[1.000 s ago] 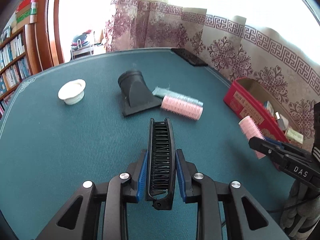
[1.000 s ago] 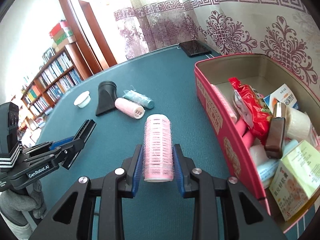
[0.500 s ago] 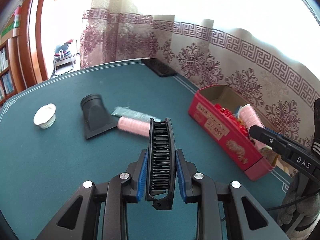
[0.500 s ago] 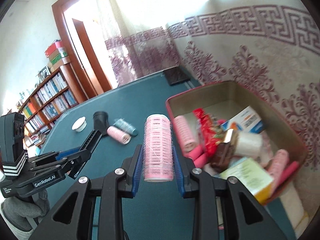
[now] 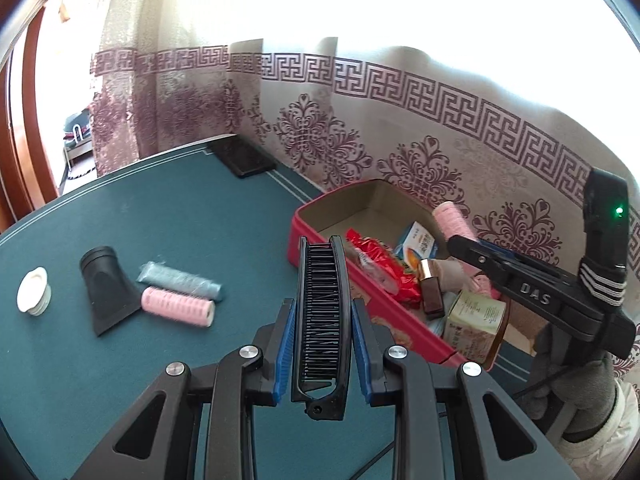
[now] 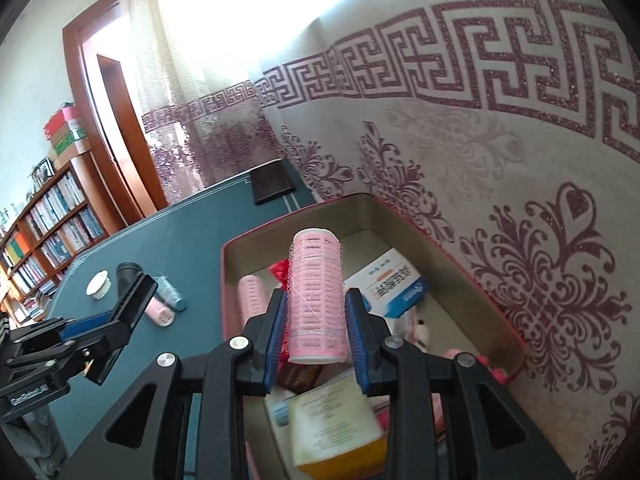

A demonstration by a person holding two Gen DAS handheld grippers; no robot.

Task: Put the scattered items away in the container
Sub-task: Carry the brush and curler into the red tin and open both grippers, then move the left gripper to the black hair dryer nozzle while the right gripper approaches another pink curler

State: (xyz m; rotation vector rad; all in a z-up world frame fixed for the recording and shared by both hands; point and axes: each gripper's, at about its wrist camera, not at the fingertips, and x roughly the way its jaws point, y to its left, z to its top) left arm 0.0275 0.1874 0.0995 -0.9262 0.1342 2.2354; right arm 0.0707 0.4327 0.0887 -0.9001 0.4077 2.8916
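Note:
My left gripper [image 5: 322, 306] is shut on a black folding comb [image 5: 322, 280], held lengthwise above the green table just short of the red tin box [image 5: 400, 322]. My right gripper [image 6: 317, 296] is shut on a pink hair roller [image 6: 316, 280], which hangs over the open box [image 6: 344, 216]. In the left wrist view the right gripper [image 5: 458, 238] and its roller [image 5: 450, 214] show above the box's far side. The box holds a red packet [image 5: 376, 260], a blue-white carton [image 6: 394, 284], a yellow-green carton [image 5: 472, 316] and more pink rollers.
On the table to the left lie a black nozzle [image 5: 102, 284], a grey-blue roller [image 5: 180, 280], a pink roller [image 5: 178, 306] and a white cap [image 5: 34, 292]. A flat black item [image 5: 244, 158] lies at the far edge. A patterned curtain hangs right behind the box.
Both grippers have swung right and risen toward the red box. The right one with its roller went from beside the box to over it. Both grips are unchanged.

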